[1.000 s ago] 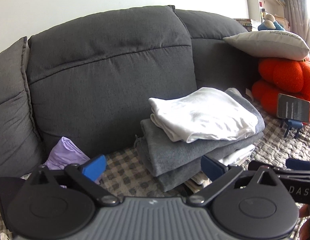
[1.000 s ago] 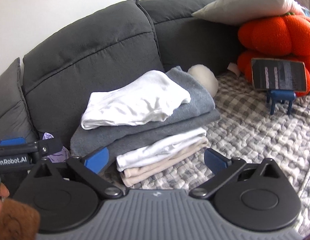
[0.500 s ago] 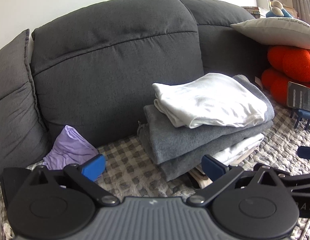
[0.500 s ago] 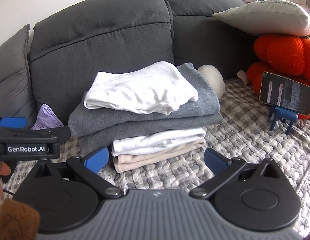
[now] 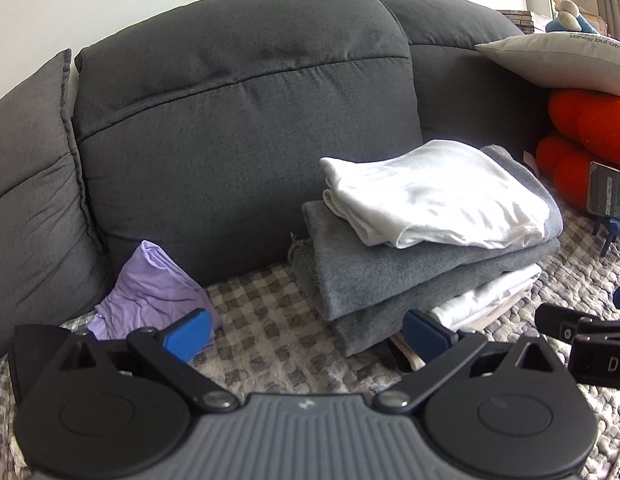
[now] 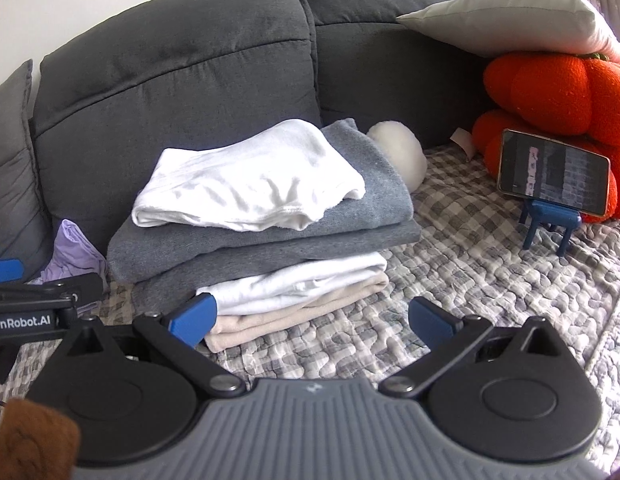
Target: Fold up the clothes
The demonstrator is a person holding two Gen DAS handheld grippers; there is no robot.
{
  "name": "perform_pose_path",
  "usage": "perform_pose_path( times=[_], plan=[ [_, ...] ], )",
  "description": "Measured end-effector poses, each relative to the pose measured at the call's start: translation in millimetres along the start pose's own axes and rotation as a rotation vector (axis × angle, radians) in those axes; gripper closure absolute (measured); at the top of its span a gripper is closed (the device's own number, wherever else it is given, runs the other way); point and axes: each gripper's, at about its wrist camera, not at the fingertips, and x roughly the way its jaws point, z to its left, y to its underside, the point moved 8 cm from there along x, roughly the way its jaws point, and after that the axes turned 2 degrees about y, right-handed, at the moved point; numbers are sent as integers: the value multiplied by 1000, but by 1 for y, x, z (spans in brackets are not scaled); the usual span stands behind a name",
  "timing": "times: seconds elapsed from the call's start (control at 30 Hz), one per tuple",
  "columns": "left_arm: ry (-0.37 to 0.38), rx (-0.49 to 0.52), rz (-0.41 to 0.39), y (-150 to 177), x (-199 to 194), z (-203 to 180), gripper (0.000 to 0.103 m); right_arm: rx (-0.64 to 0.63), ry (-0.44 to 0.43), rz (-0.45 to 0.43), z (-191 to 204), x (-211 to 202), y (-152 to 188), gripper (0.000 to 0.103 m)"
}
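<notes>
A stack of folded clothes [image 5: 426, 248] [image 6: 266, 240] rests on the sofa seat: a white garment [image 5: 430, 196] [image 6: 246, 184] on top, a thick grey one [image 5: 390, 276] [image 6: 190, 248] under it, then white and beige pieces [image 6: 302, 296] at the bottom. A crumpled lilac garment [image 5: 150, 292] [image 6: 72, 254] lies unfolded to the left against the backrest. My left gripper [image 5: 306, 334] is open and holds nothing, low in front of the gap between lilac garment and stack. My right gripper [image 6: 312, 320] is open too, just before the stack's front edge.
The dark grey sofa backrest [image 5: 238, 128] stands behind everything; a checked quilt [image 6: 490, 280] covers the seat. To the right are a phone [image 6: 554, 178] on a small blue stand, orange plush cushions [image 6: 558, 96], a pale pillow [image 6: 502, 20] and a white round plush [image 6: 398, 156].
Both grippers have drawn back and swung left, so the stack sits farther right in the left view and the lilac garment shows more. Both stay open.
</notes>
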Motion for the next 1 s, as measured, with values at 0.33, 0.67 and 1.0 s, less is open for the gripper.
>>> perform_pose_path(
  times=[0.33, 0.67, 1.0],
  plan=[
    [3, 11, 3, 0, 0, -6, 1, -8, 10, 10, -1, 1, 1, 0],
    [19, 14, 29, 7, 4, -12, 1, 11, 12, 15, -5, 2, 0, 0],
    [53, 13, 46, 10, 7, -21, 1, 16, 24, 13, -10, 1, 0, 0]
  ],
)
